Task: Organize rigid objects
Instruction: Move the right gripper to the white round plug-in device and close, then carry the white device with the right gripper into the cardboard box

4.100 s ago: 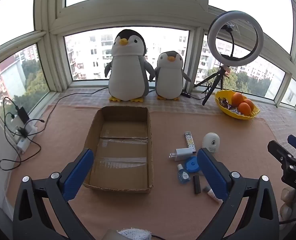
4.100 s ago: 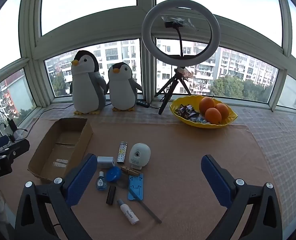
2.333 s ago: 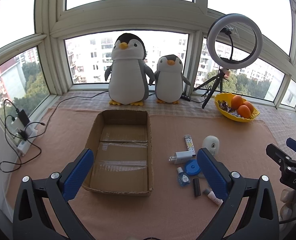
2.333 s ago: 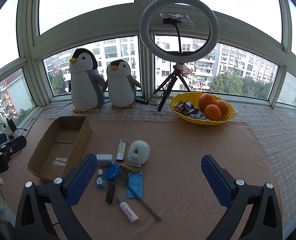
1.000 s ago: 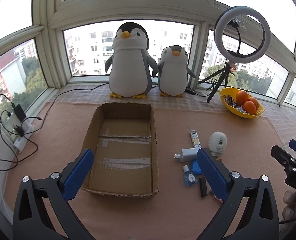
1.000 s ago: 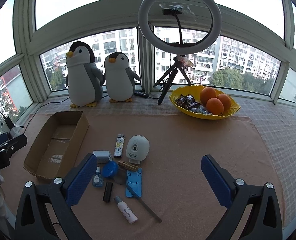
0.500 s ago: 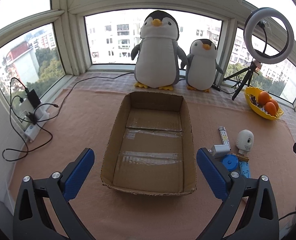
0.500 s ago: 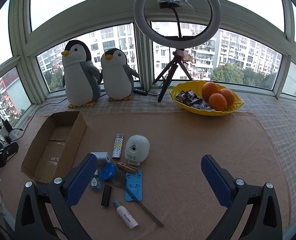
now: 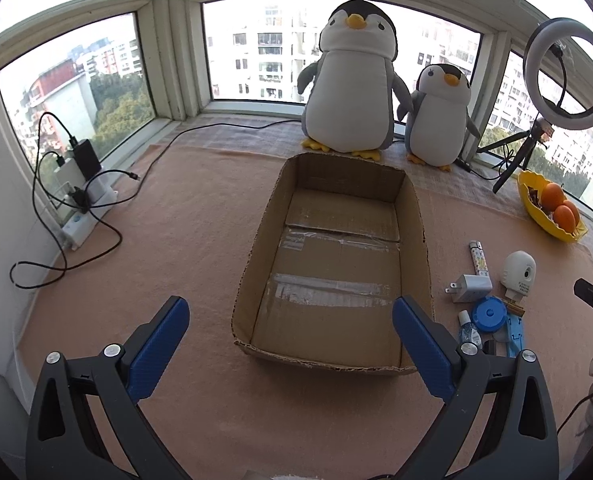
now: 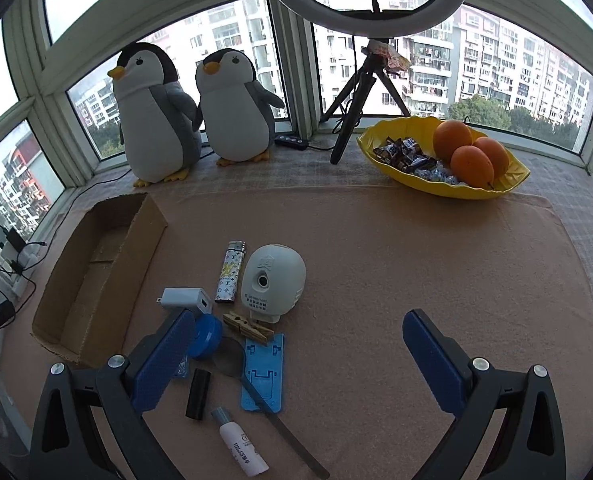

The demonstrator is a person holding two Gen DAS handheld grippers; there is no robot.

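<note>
An open, empty cardboard box (image 9: 412, 208) (image 10: 144, 236) lies on the peach cloth. Right of it is a cluster of small items: a white camera-like device (image 10: 272, 276) (image 9: 518, 272), a patterned lighter (image 10: 229, 271), a white charger plug (image 10: 184, 299), a blue round case (image 10: 206, 336), a clothespin (image 10: 248, 327), a blue phone stand (image 10: 263, 372), a black cap (image 10: 198, 394) and a white tube (image 10: 242, 446). My left gripper (image 9: 290, 340) is open just in front of the box. My right gripper (image 10: 296, 356) is open above the cluster's near right side.
Two plush penguins (image 9: 352, 80) (image 9: 440, 116) stand on the sill behind the box. A ring light on a tripod (image 10: 366, 80) and a yellow bowl of oranges and sweets (image 10: 444, 164) are at the back right. A power strip with cables (image 9: 80, 208) lies left.
My left gripper has swung left and closer, so the box now sits between its fingers. My right gripper has moved forward and down toward the cluster of small items.
</note>
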